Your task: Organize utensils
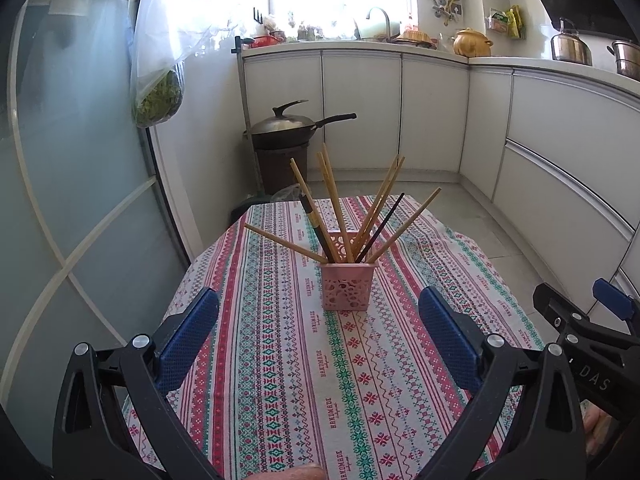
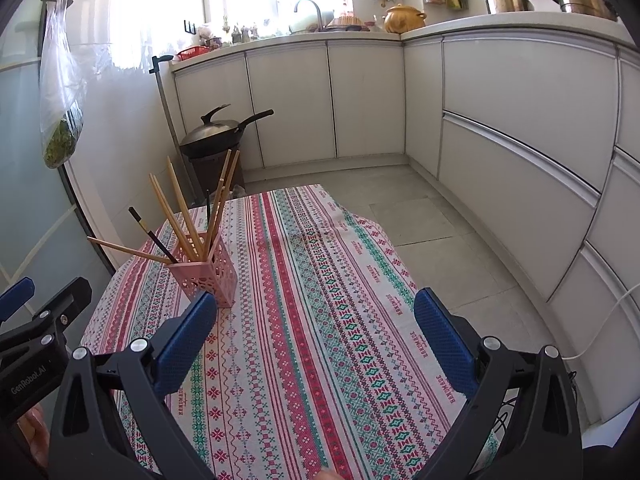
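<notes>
A pink perforated holder (image 1: 346, 285) stands upright near the middle of the table, seen again at the left as the holder (image 2: 208, 270) in the right wrist view. Several bamboo chopsticks (image 1: 332, 208) and a dark one fan out of it; the chopsticks (image 2: 182, 212) lean in all directions. My left gripper (image 1: 320, 340) is open, its blue pads wide apart, short of the holder and holding nothing. My right gripper (image 2: 316, 344) is open too, over the cloth to the right of the holder, empty.
A patterned striped tablecloth (image 1: 280, 360) covers the small table. Behind it a lidded wok (image 1: 288, 124) sits on a dark bin. White cabinets (image 2: 520, 120) wrap the back and right. A glass door (image 1: 60, 200) with a hanging bag of greens (image 1: 158, 100) is at left.
</notes>
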`<state>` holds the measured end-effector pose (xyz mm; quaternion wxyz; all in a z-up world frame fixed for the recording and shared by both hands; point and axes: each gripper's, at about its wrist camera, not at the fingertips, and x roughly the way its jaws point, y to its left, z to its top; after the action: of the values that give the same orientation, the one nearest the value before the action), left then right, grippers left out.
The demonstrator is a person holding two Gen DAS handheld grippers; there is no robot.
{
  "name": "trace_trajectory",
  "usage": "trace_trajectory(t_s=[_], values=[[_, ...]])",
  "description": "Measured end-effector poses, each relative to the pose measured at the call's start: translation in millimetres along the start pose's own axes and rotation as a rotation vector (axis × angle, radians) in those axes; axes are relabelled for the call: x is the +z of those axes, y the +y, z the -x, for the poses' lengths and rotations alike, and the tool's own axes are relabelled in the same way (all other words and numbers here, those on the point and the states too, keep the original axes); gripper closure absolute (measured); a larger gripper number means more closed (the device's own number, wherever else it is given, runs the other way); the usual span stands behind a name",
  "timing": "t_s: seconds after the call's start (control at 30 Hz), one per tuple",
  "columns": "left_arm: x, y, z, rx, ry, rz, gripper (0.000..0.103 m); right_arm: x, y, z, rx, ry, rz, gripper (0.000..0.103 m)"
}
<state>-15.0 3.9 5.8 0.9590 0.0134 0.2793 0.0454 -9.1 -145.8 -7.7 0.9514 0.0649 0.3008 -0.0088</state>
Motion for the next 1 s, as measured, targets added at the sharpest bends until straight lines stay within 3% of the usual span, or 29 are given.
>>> trace_trajectory(t_s=[1.0], values=[[-1.1,-1.7,-3.0,0.011,0.016,-0.013,0.007,-3.1,1.0,-2.0,0.002,0.015,0.003,0.007]])
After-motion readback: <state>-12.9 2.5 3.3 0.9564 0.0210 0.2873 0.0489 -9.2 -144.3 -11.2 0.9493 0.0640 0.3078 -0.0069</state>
